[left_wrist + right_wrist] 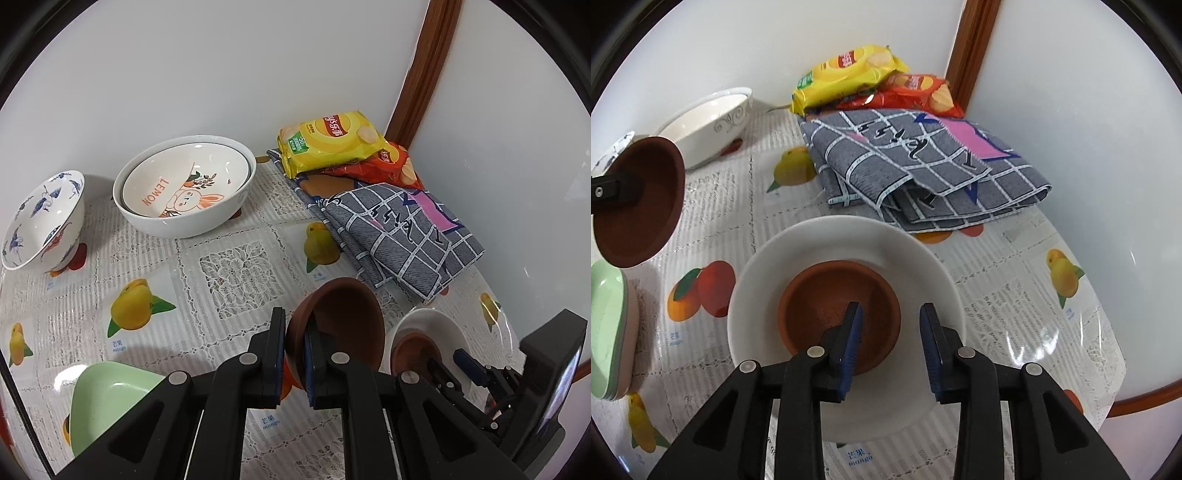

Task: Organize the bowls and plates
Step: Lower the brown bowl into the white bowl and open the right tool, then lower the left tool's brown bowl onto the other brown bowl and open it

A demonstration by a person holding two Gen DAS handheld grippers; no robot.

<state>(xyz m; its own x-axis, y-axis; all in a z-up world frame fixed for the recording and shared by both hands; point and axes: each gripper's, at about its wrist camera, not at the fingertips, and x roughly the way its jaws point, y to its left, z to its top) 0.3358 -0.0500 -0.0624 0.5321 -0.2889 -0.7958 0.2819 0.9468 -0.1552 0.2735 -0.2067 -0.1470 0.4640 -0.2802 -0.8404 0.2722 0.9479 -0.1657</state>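
While its two fingers clamped the rim of a tilted brown bowl (343,325) held above the worktop (221,258), the left hand-held gripper (294,354) faced a corner laid with a fruit-print lace cloth. Seen from the left wrist, a rabbit-print bowl (184,184) sat nested inside a larger white bowl (192,225) near the wall, with a blue crane-pattern bowl (44,221) well to its left and a green dish (107,398) at the near left. A yellow crisp packet (328,142) lay on a red packet (388,168) beside a folded grey checked cloth (399,236). At lower right, a white plate (436,328) carried a second terracotta bowl (413,350).

Seen from the right wrist, the right hand-held gripper (891,347) hung over that terracotta bowl (838,314), which sat upright on the white plate (923,266); its fingers stood apart, the left one over the bowl's inside, the right one over the plate just outside the bowl, gripping nothing. The lifted brown bowl (646,206) showed at far left, above the stacked green dish (609,325).
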